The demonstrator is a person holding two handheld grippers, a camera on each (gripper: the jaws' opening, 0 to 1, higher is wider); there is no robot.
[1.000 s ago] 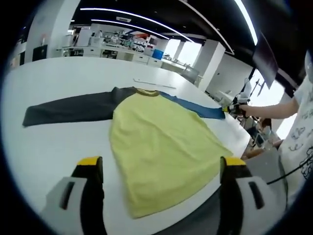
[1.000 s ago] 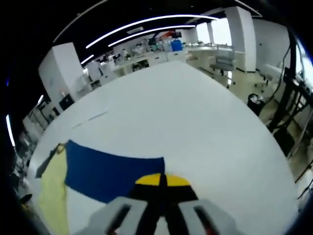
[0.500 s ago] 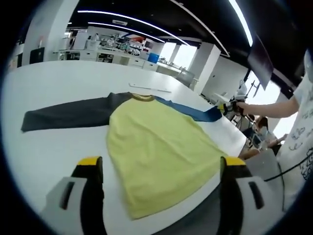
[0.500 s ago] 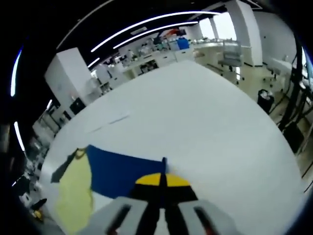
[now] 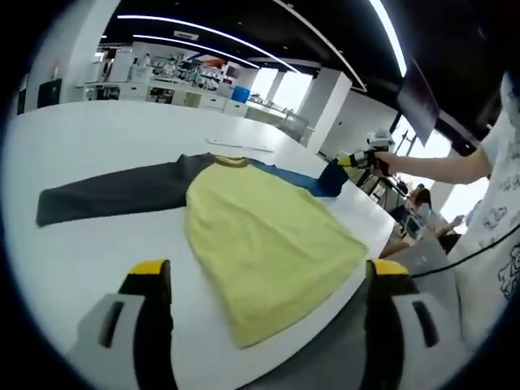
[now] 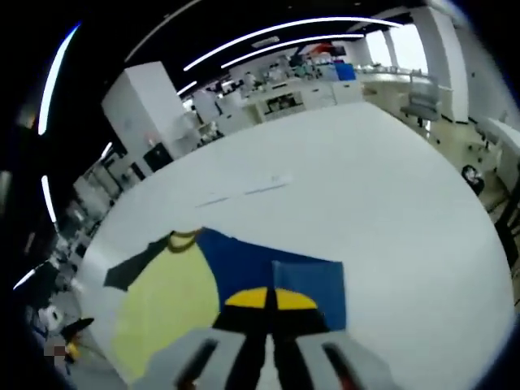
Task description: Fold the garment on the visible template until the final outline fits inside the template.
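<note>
Garment (image 5: 260,236) lies flat on the white desk (image 5: 89,252): yellow body, dark grey sleeve (image 5: 114,193) stretched out straight, yellow-brown collar (image 5: 231,161). Blue sleeve (image 6: 276,272) is lifted at the cuff and doubled back over itself toward the body. Right tongs (image 6: 266,299) pressed together, pinching the blue sleeve's end; in the left gripper view they sit at the desk's far edge (image 5: 357,161). Left tongs (image 5: 264,280) spread wide, holding nothing, hovering near the hem.
</note>
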